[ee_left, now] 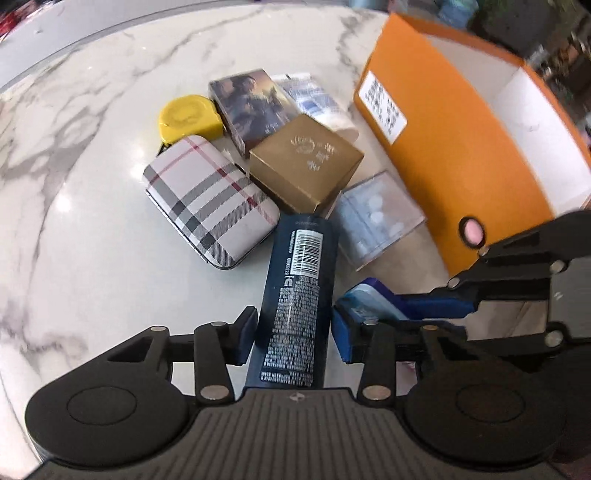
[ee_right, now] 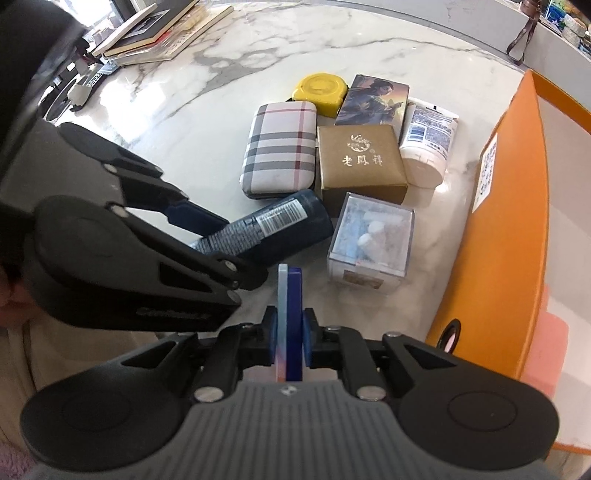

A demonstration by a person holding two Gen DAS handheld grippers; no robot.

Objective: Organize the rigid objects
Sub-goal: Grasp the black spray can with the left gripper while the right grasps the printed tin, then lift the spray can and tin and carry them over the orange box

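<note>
Marble worktop (ee_right: 192, 122) carries a tight cluster of small things beside an orange box (ee_left: 436, 155) with a white inside and a white label on its side. The left gripper (ee_left: 295, 332) points steeply down with its jaws set around a dark blue can (ee_left: 299, 288); the can lies between the pads, and in the left wrist view a thin gap shows on each side, so whether the pads press on it I cannot tell. The can's far end lies against a plaid case (ee_left: 210, 199) and a gold box (ee_left: 306, 166). The right gripper (ee_right: 290, 339) has its jaws clamped together on a thin blue tin (ee_right: 291, 306) held on edge, close to the can and to the left gripper. Behind the gold box lie a yellow tape measure (ee_left: 188, 116), a picture box (ee_left: 251, 103) with a painted figure on it, and a white bottle (ee_right: 428, 144) on its side. A clear plastic box (ee_right: 369, 240) with pale things inside sits between the gold box and the orange box. In the right wrist view a stack of books (ee_right: 155, 29) lies at the far edge of the worktop, well apart from the cluster.
</note>
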